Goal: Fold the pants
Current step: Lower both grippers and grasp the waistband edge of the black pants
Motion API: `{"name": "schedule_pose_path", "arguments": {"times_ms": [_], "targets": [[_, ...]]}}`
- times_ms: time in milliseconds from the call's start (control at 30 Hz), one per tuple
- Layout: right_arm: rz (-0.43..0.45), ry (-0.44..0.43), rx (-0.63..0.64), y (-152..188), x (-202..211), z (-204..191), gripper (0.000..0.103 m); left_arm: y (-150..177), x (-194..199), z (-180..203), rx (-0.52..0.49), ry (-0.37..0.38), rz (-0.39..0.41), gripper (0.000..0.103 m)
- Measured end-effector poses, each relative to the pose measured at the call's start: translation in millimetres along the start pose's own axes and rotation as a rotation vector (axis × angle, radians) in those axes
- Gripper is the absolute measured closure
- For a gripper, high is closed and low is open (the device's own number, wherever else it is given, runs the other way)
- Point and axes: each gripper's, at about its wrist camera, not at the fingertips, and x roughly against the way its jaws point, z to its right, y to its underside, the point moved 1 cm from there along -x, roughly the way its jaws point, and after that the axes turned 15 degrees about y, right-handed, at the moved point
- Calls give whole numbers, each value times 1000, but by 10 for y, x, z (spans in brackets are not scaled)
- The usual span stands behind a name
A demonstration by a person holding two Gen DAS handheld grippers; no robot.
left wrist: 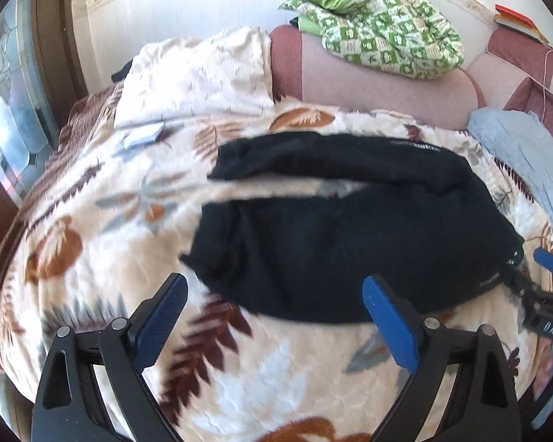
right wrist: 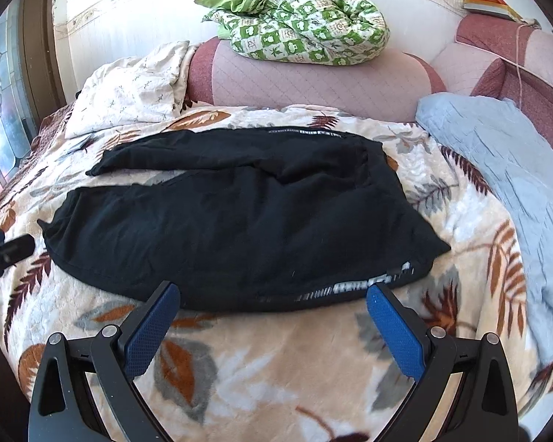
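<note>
Black pants (right wrist: 239,221) lie spread flat on a leaf-patterned blanket (right wrist: 276,361), legs pointing left and waist at the right, with white lettering along the near side seam. They also show in the left wrist view (left wrist: 331,243). My left gripper (left wrist: 274,294) is open and empty, just short of the near leg's hem end. My right gripper (right wrist: 272,302) is open and empty, just short of the near edge by the waist. The right gripper also shows at the right edge of the left wrist view (left wrist: 545,294), and the left gripper at the left edge of the right wrist view (right wrist: 3,246).
A pink sofa backrest (right wrist: 313,84) runs behind the blanket, with a green patterned quilt (right wrist: 298,14) on top. A cream pillow (right wrist: 129,88) lies at the back left and a light blue cloth (right wrist: 505,169) at the right. A window (left wrist: 7,110) is at the left.
</note>
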Motion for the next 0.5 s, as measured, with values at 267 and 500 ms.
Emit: {"name": "schedule_pose_path", "arguments": {"times_ms": [267, 500], "targets": [[-43, -120, -10, -936, -482, 363, 0, -731, -447, -494, 71, 70, -18, 7], [-74, -158, 14, -1772, -1316, 350, 0, -1243, -1218, -957, 100, 122, -74, 18]]}}
